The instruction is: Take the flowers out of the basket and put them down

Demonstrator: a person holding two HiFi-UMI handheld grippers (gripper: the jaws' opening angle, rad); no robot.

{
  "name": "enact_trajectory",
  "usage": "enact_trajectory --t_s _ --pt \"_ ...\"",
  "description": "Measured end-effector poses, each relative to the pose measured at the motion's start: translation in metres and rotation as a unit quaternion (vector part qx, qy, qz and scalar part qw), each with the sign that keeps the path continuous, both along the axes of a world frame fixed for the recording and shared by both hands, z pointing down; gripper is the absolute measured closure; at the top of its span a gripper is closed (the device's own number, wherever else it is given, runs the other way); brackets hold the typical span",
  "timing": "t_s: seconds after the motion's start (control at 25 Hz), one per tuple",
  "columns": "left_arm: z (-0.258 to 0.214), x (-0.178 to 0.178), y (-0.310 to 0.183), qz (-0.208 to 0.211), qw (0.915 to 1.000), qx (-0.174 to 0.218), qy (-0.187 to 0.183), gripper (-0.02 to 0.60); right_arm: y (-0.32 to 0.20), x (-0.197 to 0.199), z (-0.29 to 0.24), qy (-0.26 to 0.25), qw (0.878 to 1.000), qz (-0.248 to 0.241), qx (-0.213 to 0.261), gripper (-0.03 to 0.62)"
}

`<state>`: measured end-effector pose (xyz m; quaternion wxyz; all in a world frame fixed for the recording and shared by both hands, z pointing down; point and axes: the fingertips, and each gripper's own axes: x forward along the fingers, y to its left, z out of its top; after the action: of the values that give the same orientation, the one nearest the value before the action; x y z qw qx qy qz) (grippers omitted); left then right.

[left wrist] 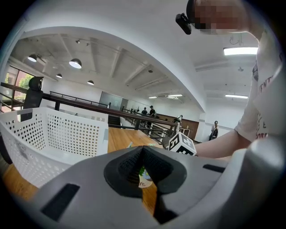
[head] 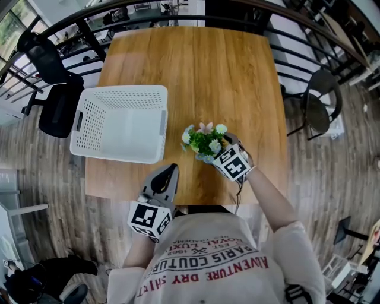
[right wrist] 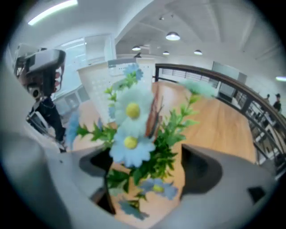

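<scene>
A small bunch of blue and white artificial flowers [head: 205, 139] with green leaves stands upright over the wooden table [head: 208, 71], just right of the white perforated basket [head: 119, 89]. My right gripper [head: 217, 148] is shut on the flowers from the near side. In the right gripper view the flowers [right wrist: 134, 129] fill the space between the jaws, with the basket [right wrist: 103, 76] behind. My left gripper [head: 171, 170] is shut and holds nothing, at the table's front edge below the basket. The left gripper view shows the basket [left wrist: 58, 134] at left; the basket looks empty.
A black railing [head: 178, 18] curves round the far side of the table. Black chairs stand at the left [head: 53, 89] and right [head: 320, 101]. The person's torso is close against the table's front edge. Bare wood stretches behind and right of the flowers.
</scene>
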<state>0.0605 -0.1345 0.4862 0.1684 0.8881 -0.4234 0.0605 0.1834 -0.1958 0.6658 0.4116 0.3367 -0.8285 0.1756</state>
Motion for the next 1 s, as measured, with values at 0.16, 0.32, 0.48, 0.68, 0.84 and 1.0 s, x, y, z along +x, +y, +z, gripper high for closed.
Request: enact_trajectory --t_s 0.16,0.32,0.48,0.68,0.84,1.0 --pt "-0.010 -0.003 -0.001 0.008 1.0000 0.003 0.003 0.557 0.002 0.002 -0.045 -0.010 0.999 0.038 0.037 0.129" --pt "-0.021 -0.012 -0.009 0.012 0.9999 0.008 0.009 0.557 0.006 -0.008 -0.097 -0.034 0.994 0.070 0.076 0.129" --pt "-0.029 -0.019 -0.013 0.022 0.9994 0.021 0.013 0.557 0.005 -0.011 -0.138 -0.051 0.982 0.122 0.137 0.154" --pt "-0.046 -0.032 -0.016 0.032 0.9986 0.041 0.012 0.557 0.004 -0.007 -0.186 -0.085 0.948 0.216 0.217 0.465" --pt "-0.060 -0.055 -0.022 0.035 0.9976 0.060 0.007 0.557 0.007 -0.029 -0.211 -0.127 0.936 0.221 0.243 0.551" --pt "-0.076 -0.078 -0.032 0.027 0.9966 0.078 0.000 0.557 0.008 -0.054 -0.234 -0.168 0.924 0.211 0.271 0.565"
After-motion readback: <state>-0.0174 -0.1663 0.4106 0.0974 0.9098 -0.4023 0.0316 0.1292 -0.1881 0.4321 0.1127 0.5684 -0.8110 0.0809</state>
